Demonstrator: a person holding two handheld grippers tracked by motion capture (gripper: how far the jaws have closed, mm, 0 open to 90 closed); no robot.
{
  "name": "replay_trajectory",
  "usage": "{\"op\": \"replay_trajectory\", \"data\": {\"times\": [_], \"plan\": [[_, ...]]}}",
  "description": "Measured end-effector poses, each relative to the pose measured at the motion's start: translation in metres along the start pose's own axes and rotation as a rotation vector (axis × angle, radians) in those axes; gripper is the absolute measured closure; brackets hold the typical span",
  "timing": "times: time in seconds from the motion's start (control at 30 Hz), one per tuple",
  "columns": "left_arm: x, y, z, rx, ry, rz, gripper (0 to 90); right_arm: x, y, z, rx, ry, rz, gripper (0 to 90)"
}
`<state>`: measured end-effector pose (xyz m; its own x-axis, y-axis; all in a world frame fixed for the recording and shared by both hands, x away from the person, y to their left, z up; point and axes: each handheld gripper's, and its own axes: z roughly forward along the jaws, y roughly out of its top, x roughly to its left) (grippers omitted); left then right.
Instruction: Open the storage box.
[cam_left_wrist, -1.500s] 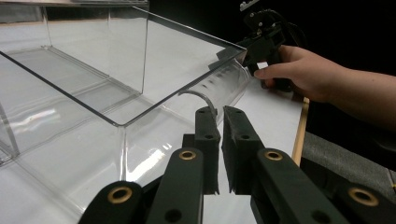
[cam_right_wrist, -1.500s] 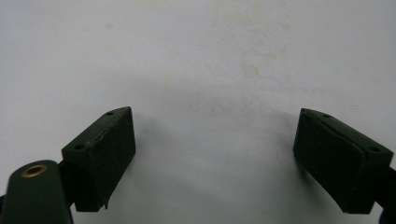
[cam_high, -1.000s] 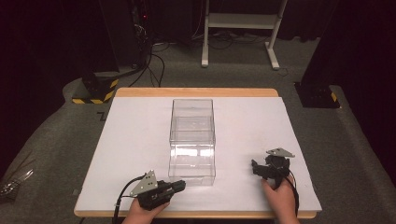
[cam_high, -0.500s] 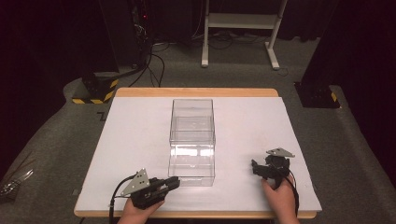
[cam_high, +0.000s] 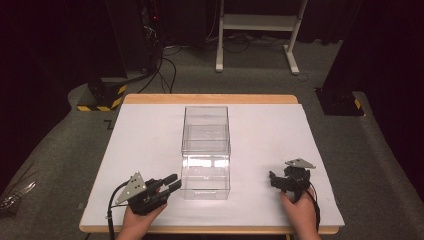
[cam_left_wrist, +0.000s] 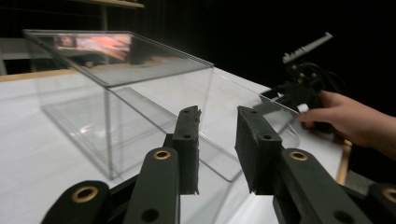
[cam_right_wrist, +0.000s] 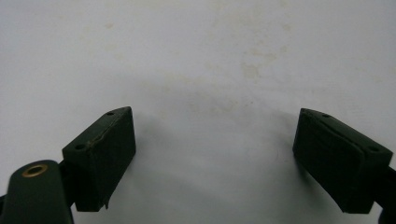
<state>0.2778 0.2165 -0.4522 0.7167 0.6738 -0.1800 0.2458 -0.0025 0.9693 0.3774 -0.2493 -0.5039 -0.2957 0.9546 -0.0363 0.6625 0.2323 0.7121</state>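
Observation:
A clear plastic box (cam_high: 206, 150) stands in the middle of the white table (cam_high: 140, 140), with a transparent tray-like part at its near end. My left gripper (cam_high: 172, 182) lies at the front left, its jaws aimed at the box's near left corner, a short way off. In the left gripper view the box (cam_left_wrist: 116, 70) is just ahead, and my left gripper (cam_left_wrist: 217, 116) is open with nothing between the jaws. My right gripper (cam_high: 274, 179) rests at the front right, apart from the box. It (cam_right_wrist: 212, 135) points down at bare table with its jaws wide open.
The table's wooden edge (cam_high: 210, 98) runs along the far side. On the floor behind are a black-and-yellow striped base (cam_high: 102, 97), cables (cam_high: 165, 65), a white stand (cam_high: 255, 30) and a black base (cam_high: 340, 102). The person's other hand (cam_left_wrist: 345, 116) holds the right gripper.
My left gripper has drawn back a little to the left, away from the box's near corner, and turned slightly. The right gripper has stayed put.

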Motion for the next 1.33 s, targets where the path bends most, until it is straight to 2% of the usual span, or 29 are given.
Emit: {"op": "replay_trajectory", "data": {"times": [0.2, 0.37, 0.5, 0.57, 0.63, 0.7, 0.8, 0.9, 0.97, 1.0, 1.07, 1.27, 1.33], "plan": [[0.017, 0.003, -0.012, -0.011, 0.098, -0.001, 62.8, 0.0, 0.0, 0.0, 0.0, 0.0, 0.0, 13.1], [0.04, -0.001, -0.023, 0.02, 0.199, -0.005, 59.0, 0.0, 0.0, 0.0, 0.002, 0.0, 0.0, 13.1], [0.057, -0.006, -0.03, 0.044, 0.27, -0.023, 56.2, 0.0, 0.0, 0.0, 0.001, 0.001, -0.001, 13.1], [0.067, -0.011, -0.033, 0.079, 0.322, -0.026, 54.3, 0.0, 0.0, 0.0, 0.001, 0.001, -0.003, 13.1], [0.075, -0.016, -0.034, 0.126, 0.385, -0.012, 52.5, 0.0, 0.0, 0.0, 0.001, 0.001, -0.001, 13.1], [0.082, -0.021, -0.033, 0.192, 0.442, -0.001, 50.1, 0.0, 0.0, 0.0, 0.002, 0.001, -0.001, 13.1], [0.092, -0.029, -0.031, 0.282, 0.501, -0.01, 47.0, 0.0, 0.0, 0.0, 0.001, 0.002, 0.0, 13.1], [0.097, -0.036, -0.026, 0.358, 0.53, -0.02, 43.4, 0.0, 0.0, 0.0, 0.001, 0.002, 0.0, 13.1], [0.099, -0.04, -0.022, 0.406, 0.534, -0.044, 41.8, 0.0, 0.0, 0.0, 0.001, 0.002, 0.0, 13.1], [0.1, -0.039, -0.021, 0.42, 0.534, -0.034, 40.9, 0.0, 0.0, 0.0, 0.001, 0.002, 0.0, 13.1], [0.099, -0.04, -0.02, 0.417, 0.531, -0.034, 39.4, 0.0, 0.0, 0.0, 0.001, 0.002, 0.0, 13.1], [0.1, -0.041, -0.014, 0.485, 0.524, -0.031, 35.3, 0.0, 0.0, 0.0, 0.001, 0.002, -0.001, 13.1], [0.1, -0.041, -0.013, 0.486, 0.527, -0.027, 34.9, 0.0, 0.0, 0.0, 0.001, 0.002, 0.0, 13.1]]}}
